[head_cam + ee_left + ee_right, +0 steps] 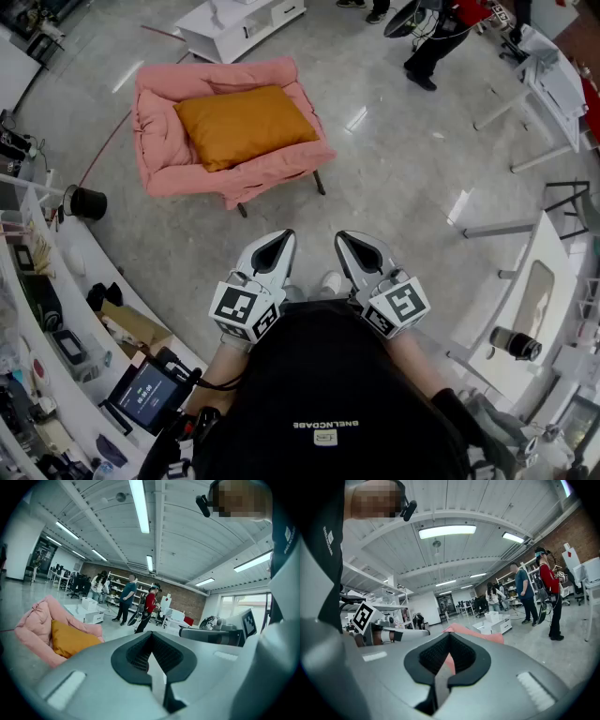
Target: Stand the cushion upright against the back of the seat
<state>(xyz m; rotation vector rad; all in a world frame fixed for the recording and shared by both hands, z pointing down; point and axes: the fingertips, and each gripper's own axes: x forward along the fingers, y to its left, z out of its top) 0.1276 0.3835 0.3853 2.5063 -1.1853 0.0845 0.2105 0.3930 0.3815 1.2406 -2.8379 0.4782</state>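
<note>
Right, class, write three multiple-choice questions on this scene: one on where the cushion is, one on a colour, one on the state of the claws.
1. The cushion lies: A flat on the armchair seat; B upright against its back; C draped over its arm.
2. The armchair is: A green; B pink; C black.
3. The left claw and right claw are: A wide open; B gripping the cushion; C shut and empty.
Answers: 1 A, the head view shows it lying flat on the seat; 2 B, its padding is pink; 3 C, each gripper view shows the jaws together with nothing between them.
</note>
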